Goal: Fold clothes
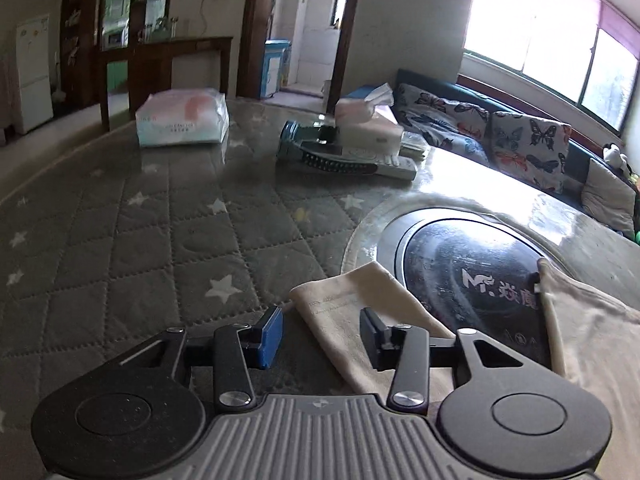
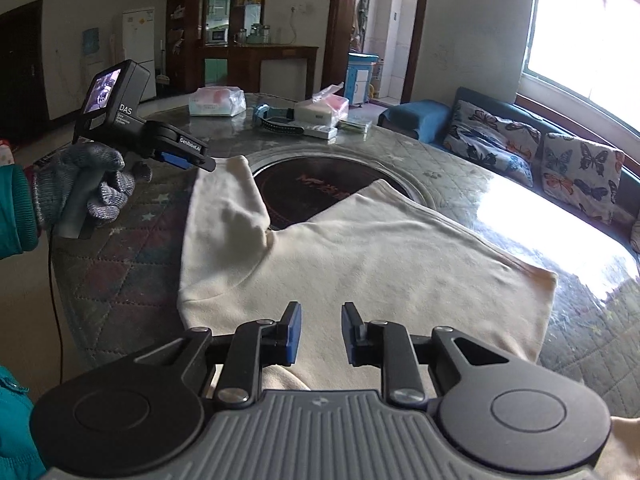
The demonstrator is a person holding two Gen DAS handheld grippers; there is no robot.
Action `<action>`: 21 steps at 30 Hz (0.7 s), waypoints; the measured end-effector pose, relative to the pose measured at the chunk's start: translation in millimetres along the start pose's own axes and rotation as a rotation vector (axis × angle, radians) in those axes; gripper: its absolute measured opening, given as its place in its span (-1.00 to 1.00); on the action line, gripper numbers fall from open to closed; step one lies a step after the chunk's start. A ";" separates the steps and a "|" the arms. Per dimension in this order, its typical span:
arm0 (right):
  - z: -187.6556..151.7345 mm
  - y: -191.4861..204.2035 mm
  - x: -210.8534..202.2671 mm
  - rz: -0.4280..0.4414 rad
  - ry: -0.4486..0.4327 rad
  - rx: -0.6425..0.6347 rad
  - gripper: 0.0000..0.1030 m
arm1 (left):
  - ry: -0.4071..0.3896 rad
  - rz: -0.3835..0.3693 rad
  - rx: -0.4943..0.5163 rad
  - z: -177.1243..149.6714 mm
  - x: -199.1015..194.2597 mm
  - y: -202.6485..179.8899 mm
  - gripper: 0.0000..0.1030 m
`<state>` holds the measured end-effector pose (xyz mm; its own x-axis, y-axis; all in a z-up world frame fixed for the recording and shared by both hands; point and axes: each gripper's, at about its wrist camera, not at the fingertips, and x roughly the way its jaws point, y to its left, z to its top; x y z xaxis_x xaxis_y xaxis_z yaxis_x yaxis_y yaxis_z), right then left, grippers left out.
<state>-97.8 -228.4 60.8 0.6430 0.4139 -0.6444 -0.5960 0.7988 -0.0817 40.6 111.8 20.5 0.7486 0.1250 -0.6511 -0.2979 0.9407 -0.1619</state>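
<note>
A cream-coloured garment (image 2: 360,248) lies spread flat on the round table, two leg or sleeve ends reaching toward the black hotplate (image 2: 320,184). My right gripper (image 2: 321,334) hovers open over the garment's near edge, nothing between its blue pads. In the left wrist view my left gripper (image 1: 321,332) stands open above the end of one cream leg (image 1: 360,312); the other leg (image 1: 592,320) shows at the right. From the right wrist view, the left gripper (image 2: 200,162) is seen held by a gloved hand (image 2: 92,188) beside the far leg's tip.
A quilted grey star-pattern cover (image 1: 140,240) lies over the table. At its far side sit a wipes pack (image 1: 182,120), a tissue box (image 1: 368,124), a blue jar and remotes (image 1: 352,160). A sofa with butterfly cushions (image 2: 540,156) runs along the right. A cable (image 2: 54,300) hangs left.
</note>
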 end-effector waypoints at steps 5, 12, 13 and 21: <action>-5.4 -6.9 -2.7 -0.023 0.006 0.031 -0.58 | -0.009 0.021 -0.022 2.4 5.4 0.4 -0.76; -14.0 -17.1 -11.5 -0.044 -0.006 0.072 -0.58 | -0.081 -0.113 0.021 3.6 -33.3 -23.5 -0.92; -14.9 -19.3 -12.8 -0.048 -0.009 0.080 -0.58 | -0.094 -0.137 0.030 3.6 -40.5 -28.0 -0.92; -17.8 -44.1 -25.9 -0.061 -0.053 0.191 -0.59 | -0.160 -0.460 0.228 -25.4 -123.2 -104.7 -0.92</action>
<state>-96.8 -282.1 67.5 0.7026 0.3810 -0.6010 -0.4568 0.8891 0.0296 -35.5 -10.1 98.9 0.8577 -0.2869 -0.4267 0.2054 0.9519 -0.2272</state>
